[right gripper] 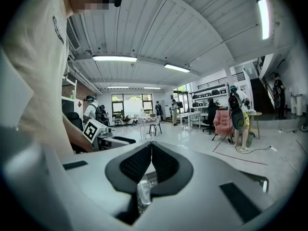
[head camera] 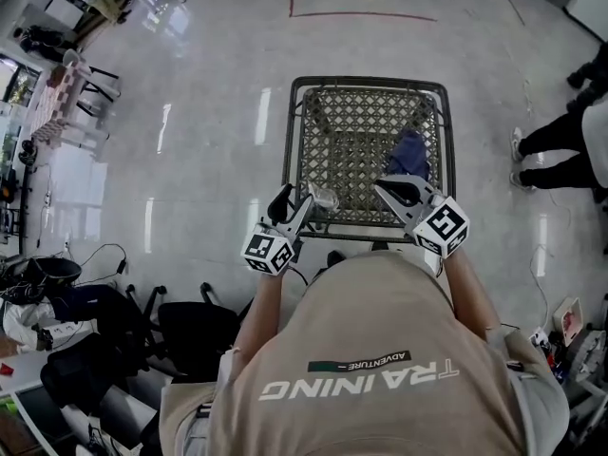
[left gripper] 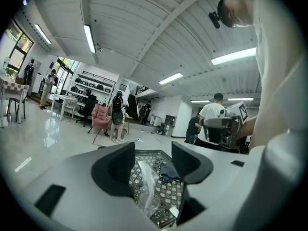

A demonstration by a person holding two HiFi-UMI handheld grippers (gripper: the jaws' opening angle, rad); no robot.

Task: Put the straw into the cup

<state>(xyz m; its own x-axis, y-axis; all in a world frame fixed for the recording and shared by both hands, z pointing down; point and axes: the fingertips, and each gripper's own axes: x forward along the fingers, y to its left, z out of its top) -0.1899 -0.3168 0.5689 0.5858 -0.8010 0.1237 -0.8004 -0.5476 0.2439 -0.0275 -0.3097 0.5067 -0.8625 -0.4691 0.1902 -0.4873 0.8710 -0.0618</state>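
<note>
1. Surface: lattice-topped, stands on a glossy floor.
2. Left claw: hovers over the near edge, jaws wide apart, grips nothing.
3. Right claw: hovers over the near right part, jaws pressed together at the tips; cannot tell whether anything thin sits between.
4. Cloth: blue, lies crumpled toward the right side.
5. Cup: clear, rests at the near edge, just beside the open jaws' tips.
6. Straw: cannot be made out in any view.
</note>
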